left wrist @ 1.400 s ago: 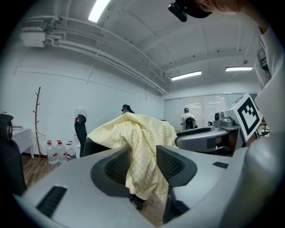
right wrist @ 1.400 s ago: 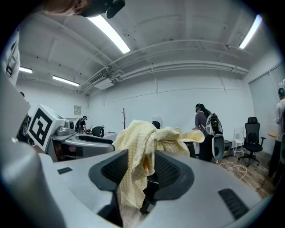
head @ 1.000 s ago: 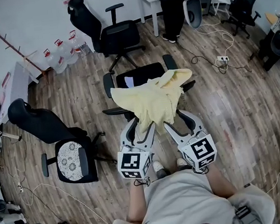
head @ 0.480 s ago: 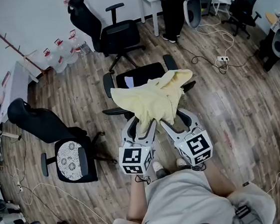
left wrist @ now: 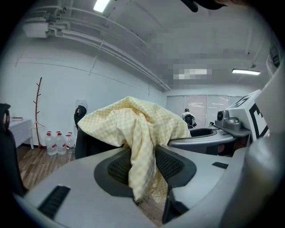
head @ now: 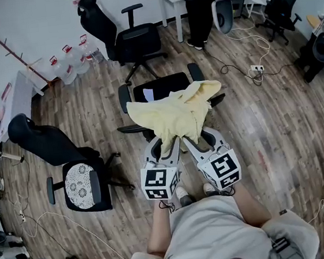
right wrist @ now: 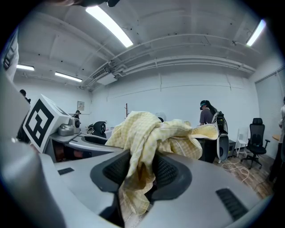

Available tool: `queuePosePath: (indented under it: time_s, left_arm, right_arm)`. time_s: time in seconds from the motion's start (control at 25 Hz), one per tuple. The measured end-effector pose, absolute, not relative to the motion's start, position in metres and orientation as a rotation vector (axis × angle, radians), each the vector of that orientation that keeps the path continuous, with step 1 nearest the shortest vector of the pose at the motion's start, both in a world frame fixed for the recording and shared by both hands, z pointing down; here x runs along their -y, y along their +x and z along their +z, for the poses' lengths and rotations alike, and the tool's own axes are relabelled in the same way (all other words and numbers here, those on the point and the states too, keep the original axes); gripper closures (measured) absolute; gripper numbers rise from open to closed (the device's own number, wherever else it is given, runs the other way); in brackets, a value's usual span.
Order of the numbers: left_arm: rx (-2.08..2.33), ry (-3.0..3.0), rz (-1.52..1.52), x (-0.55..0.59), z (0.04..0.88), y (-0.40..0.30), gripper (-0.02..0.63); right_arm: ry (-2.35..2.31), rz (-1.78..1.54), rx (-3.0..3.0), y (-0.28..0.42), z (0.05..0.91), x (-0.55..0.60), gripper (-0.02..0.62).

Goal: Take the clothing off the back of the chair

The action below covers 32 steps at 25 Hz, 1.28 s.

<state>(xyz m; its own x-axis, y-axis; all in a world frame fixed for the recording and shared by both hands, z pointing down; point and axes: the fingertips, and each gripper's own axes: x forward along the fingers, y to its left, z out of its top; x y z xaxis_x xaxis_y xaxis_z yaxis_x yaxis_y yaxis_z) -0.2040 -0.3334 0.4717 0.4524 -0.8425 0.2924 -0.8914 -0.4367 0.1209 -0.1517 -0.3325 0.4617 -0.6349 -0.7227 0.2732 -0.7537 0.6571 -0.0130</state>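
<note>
A pale yellow checked garment [head: 172, 116] lies draped over the back of a black office chair [head: 157, 89] right in front of me, hiding the backrest. My left gripper [head: 165, 146] and right gripper [head: 198, 139] reach side by side into its lower hanging edge. In the left gripper view a fold of the garment [left wrist: 133, 124] hangs between the dark pads of the left gripper [left wrist: 142, 167]. In the right gripper view the garment [right wrist: 151, 129] is bunched between the pads of the right gripper [right wrist: 138, 173]. Both sets of jaws have just been closing and now pinch the cloth.
A second black chair [head: 120, 41] stands behind, and a third with a patterned cushion [head: 81, 184] at the left. Water bottles [head: 70, 67] line the far wall. A person [head: 198, 11] stands by a white desk at the back. Cables and a power strip [head: 257, 69] lie at right.
Both grippers' jaws have narrowed onto the garment's hanging edge, and the two marker cubes sit slightly closer together. The garment stays on the chair back.
</note>
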Motion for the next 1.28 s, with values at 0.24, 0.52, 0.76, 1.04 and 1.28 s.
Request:
queuePosePath:
  time_s: [0.24, 0.52, 0.76, 1.04, 1.28]
  left_arm:
    - [1.486, 2.455, 0.267, 0.333, 0.473, -0.202, 0.469]
    - [1.491, 2.478, 0.251, 0.329, 0.466, -0.200, 0.503]
    - [1.492, 2.487, 0.242, 0.327, 0.463, -0.199, 0.511]
    - [1.504, 2.492, 0.234, 0.324, 0.458, -0.198, 0.512]
    - [1.522, 2.488, 0.229, 0.319, 0.454, -0.197, 0.514]
  right_arm:
    - [1.169, 0.185, 2.651, -0.156, 0.463, 0.332, 0.479]
    - [1.156, 0.170, 2.660, -0.157, 0.459, 0.330, 0.518]
    - [1.153, 0.163, 2.663, -0.157, 0.456, 0.329, 0.520]
    - [1.144, 0.157, 2.674, -0.156, 0.452, 0.326, 0.520]
    - [1.127, 0.154, 2.689, -0.155, 0.448, 0.322, 0.520]
